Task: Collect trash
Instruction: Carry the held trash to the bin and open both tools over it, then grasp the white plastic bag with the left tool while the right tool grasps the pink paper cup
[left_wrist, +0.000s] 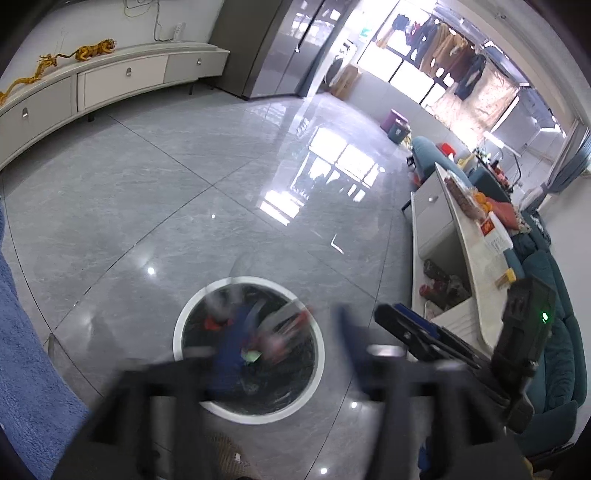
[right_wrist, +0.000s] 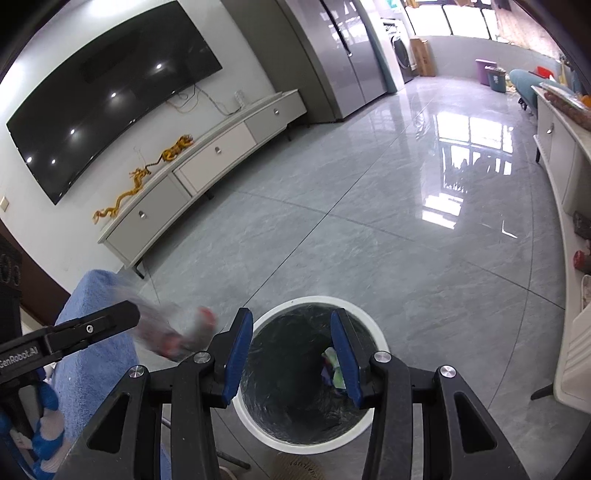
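A round white-rimmed trash bin (left_wrist: 317, 354) with a black liner stands on the grey tile floor; it also shows in the right wrist view (right_wrist: 373, 328). My left gripper (left_wrist: 288, 339) is blurred above the bin, jaws apart, with a crumpled clear and red wrapper (left_wrist: 280, 328) between or just below them; whether it is held I cannot tell. In the right wrist view that wrapper (right_wrist: 173, 332) sits at the left gripper's tip (right_wrist: 125, 314). My right gripper (right_wrist: 291, 354) is open and empty over the bin. Coloured scraps (right_wrist: 334, 369) lie inside.
A white TV cabinet (right_wrist: 207, 155) with gold dragon figures (right_wrist: 140, 177) lines the far wall under a TV (right_wrist: 110, 99). A white side table (left_wrist: 465, 236) and teal sofa (left_wrist: 554, 332) stand on the right. A blue towel (left_wrist: 26, 350) hangs at left.
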